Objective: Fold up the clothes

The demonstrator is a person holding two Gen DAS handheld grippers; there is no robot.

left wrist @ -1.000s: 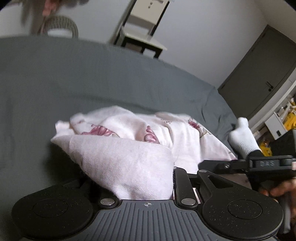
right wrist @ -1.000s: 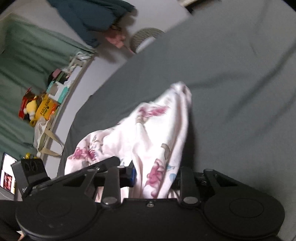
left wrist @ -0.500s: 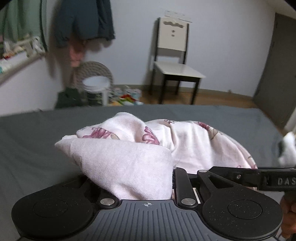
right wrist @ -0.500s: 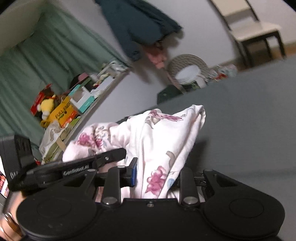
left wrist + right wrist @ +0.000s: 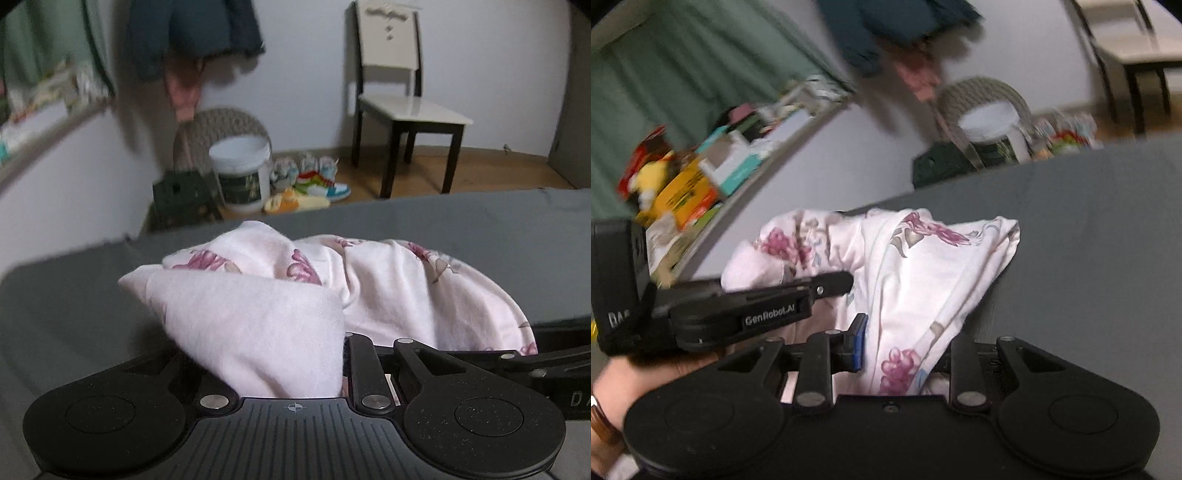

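Observation:
A pale pink garment with a magenta flower print [image 5: 388, 288] is bunched above the grey bed sheet [image 5: 74, 295]. My left gripper [image 5: 288, 365] is shut on a plain pink fold of it, which hides the fingertips. In the right wrist view the same garment [image 5: 923, 273] hangs from my right gripper [image 5: 901, 365], which is shut on a flowered edge. The left gripper's body [image 5: 738, 317] and the hand holding it [image 5: 646, 373] show at the left of that view. The right gripper's arm [image 5: 517, 362] crosses the lower right of the left wrist view.
Beyond the grey bed's far edge stand a white chair [image 5: 399, 96], a white bucket [image 5: 240, 173], a woven basket [image 5: 221, 125] and coloured shoes [image 5: 314, 181] on a wooden floor. A dark jacket [image 5: 192, 33] hangs on the wall. A cluttered shelf [image 5: 701, 177] runs left.
Both grippers have tilted up and lifted with the garment held, so the room beyond the bed has come into view. Grips are unchanged.

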